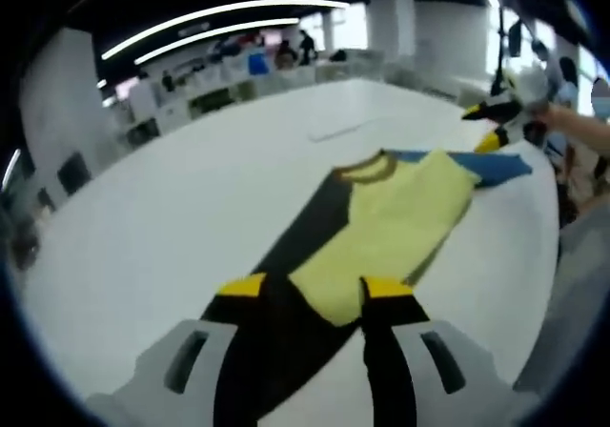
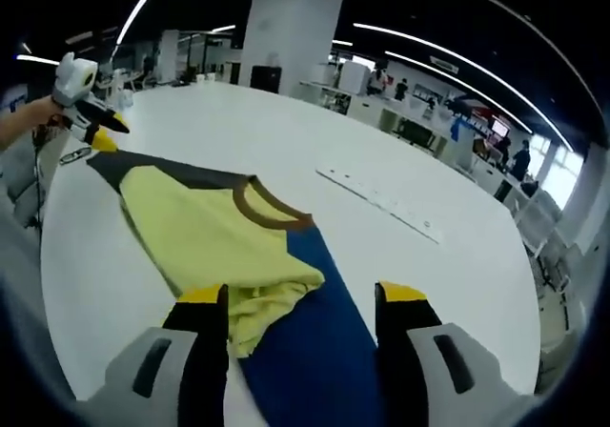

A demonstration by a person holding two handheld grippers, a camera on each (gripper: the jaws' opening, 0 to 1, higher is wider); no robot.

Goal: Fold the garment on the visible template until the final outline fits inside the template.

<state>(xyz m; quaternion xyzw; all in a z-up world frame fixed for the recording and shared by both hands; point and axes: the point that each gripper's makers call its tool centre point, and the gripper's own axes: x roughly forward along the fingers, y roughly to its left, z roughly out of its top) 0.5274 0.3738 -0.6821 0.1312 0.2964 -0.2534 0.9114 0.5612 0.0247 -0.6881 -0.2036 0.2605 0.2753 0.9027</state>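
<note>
A yellow shirt [image 2: 205, 232] lies flat on the white table [image 2: 286, 132], over a strip that is blue at one end, dark at the other. Left gripper [image 1: 310, 286] and right gripper [image 2: 303, 294] hover at opposite ends, jaws spread

A large white table [image 2: 286, 127] carried the yellow garment [image 2: 205, 232], spread flat just ahead of the right gripper's [image 2: 303, 303] jaws, over a dark template [image 1: 286, 313].
</note>
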